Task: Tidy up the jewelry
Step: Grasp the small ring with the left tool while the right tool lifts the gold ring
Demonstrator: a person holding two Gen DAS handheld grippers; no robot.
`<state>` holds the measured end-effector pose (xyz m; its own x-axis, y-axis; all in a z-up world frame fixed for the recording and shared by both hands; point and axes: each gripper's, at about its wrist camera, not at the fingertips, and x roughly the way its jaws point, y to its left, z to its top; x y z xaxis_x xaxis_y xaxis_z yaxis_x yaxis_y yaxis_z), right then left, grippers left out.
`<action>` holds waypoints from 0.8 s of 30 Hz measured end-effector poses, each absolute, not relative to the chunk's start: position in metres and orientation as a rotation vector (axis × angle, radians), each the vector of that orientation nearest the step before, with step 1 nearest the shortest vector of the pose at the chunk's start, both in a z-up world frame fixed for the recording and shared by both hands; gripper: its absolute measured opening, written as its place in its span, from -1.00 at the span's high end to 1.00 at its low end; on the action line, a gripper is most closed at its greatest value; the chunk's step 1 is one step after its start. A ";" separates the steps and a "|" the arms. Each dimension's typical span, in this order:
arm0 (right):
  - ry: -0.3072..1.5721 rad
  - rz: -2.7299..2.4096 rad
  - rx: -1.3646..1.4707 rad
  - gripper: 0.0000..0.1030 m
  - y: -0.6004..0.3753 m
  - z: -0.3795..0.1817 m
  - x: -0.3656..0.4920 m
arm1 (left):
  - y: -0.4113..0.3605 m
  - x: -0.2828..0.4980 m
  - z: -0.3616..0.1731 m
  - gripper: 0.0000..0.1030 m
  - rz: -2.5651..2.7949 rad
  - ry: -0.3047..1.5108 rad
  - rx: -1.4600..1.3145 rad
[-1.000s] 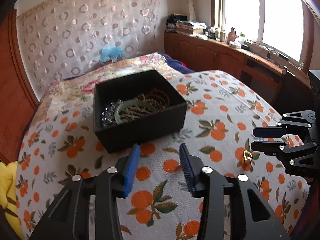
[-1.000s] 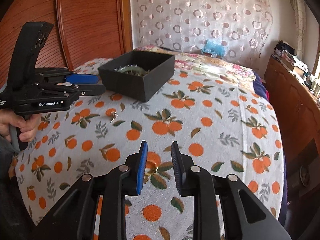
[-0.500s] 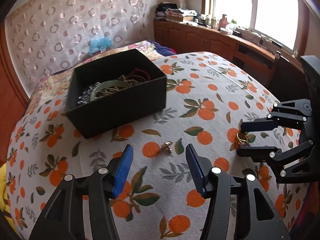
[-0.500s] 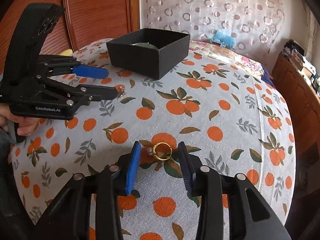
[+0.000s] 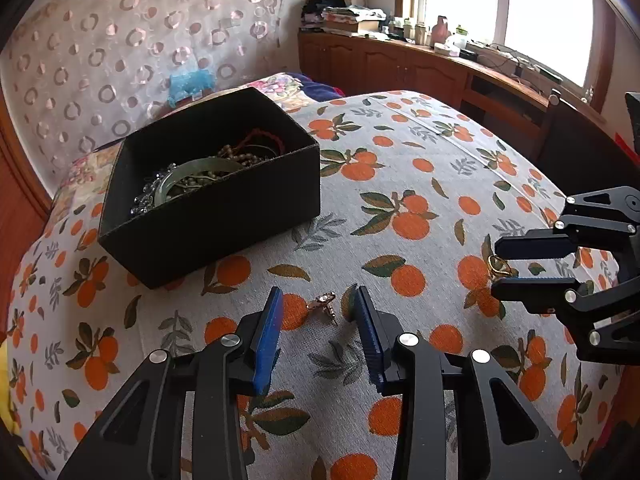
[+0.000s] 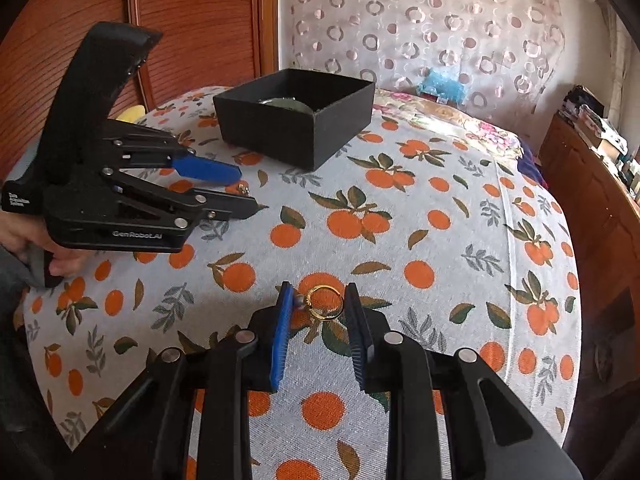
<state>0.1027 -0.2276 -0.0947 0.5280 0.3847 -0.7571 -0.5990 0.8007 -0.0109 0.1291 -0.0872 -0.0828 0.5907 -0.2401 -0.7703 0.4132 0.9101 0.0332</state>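
Gold ring (image 6: 325,303) now bracketed by spread right gripper (image 6: 320,300); earring (image 5: 323,307) likewise inside spread left gripper (image 5: 316,304). Box (image 5: 224,216) at 11 o'clock. Both pickups imminent.

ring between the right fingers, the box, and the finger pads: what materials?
Ring: gold-toned metal, polished; it glints, with a small dark bead or stone on one side.
Box: looks like matte black cardboard; thin straight walls, no sheen.
Right gripper pads: blue, ribbed, probably rubber or soft plastic.
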 end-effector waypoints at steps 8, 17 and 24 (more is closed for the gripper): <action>0.816 0.599 -0.287 0.45 -0.226 -0.093 0.102 | -0.089 0.125 -0.082 0.75 -0.380 0.844 0.226; 0.783 0.604 -0.283 0.45 -0.217 -0.078 0.106 | -0.074 0.123 -0.064 0.75 -0.341 0.798 0.190; 0.755 0.615 -0.273 0.45 -0.201 -0.064 0.123 | -0.060 0.122 -0.051 0.75 -0.315 0.766 0.168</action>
